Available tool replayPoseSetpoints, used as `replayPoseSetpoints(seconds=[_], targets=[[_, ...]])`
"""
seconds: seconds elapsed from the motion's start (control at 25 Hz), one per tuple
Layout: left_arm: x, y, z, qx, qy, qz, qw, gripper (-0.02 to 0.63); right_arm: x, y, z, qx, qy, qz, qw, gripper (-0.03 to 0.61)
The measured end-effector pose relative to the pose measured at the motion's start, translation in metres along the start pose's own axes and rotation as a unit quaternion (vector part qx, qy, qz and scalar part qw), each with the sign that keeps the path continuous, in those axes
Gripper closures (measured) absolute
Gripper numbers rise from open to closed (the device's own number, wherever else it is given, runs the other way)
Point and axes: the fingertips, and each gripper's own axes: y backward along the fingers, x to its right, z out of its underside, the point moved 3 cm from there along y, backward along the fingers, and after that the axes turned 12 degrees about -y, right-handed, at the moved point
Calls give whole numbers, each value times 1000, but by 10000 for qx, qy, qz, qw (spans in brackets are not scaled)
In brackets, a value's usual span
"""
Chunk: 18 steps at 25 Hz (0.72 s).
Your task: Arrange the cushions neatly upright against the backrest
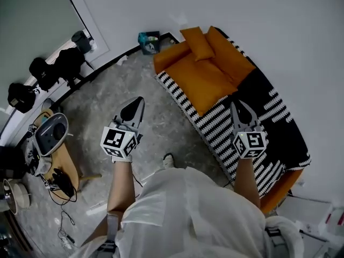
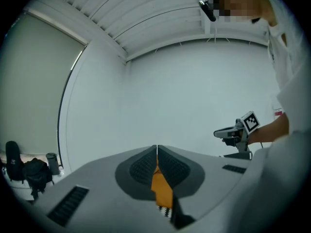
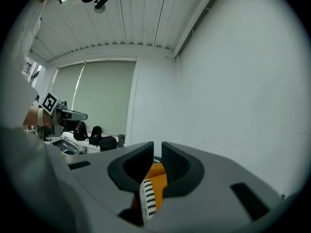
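Holding both tools out level, the person faces the sofa (image 1: 200, 82) w/ nothing gripped, which in my judgement fits an approach, not yet a grasp. Left gripper (image 1: 137, 103) has its jaws pressed together, no object betw. them. It hangs over the grey floor (image 1: 156, 130), so the sofa is ahead and to its right. Right gripper (image 1: 238, 110) has the jaws a little apart, only a narrow slit, also empty. It is above the striped blanket (image 1: 271, 109), and thru the slit one sees orange seat and stripes far beyond, not touching. Task's things: the small orange cushion (image 1: 197, 43) is well ahead of both grippers, at the far end of the seat, tilted, and seems to lean on the bigger orange cushion (image 1: 231, 55) at the wall side. Probably the right jaws must spread much more, bc. a cushion is thick & soft; the closed left one can only push or prop.
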Motion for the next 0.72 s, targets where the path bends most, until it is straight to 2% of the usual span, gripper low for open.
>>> replayPoseSetpoints(seconds=[0.16, 0.36, 0.6, 0.72], targets=[[-44, -36, 1, 23, -103, 151, 9998, 592, -4, -49, -6, 79, -96, 94, 9999, 522], [-78, -77, 11, 32, -97, 226, 9997, 592, -1, -98, -11, 20, -26, 54, 10000, 522], [-100, -153, 24, -44, -98, 446, 9989, 592, 34, -159, -10, -84, 15, 69, 9999, 510], [-110, -204, 26, -50, -113, 557, 9984, 591, 61, -191, -8, -93, -116, 108, 9998, 509]])
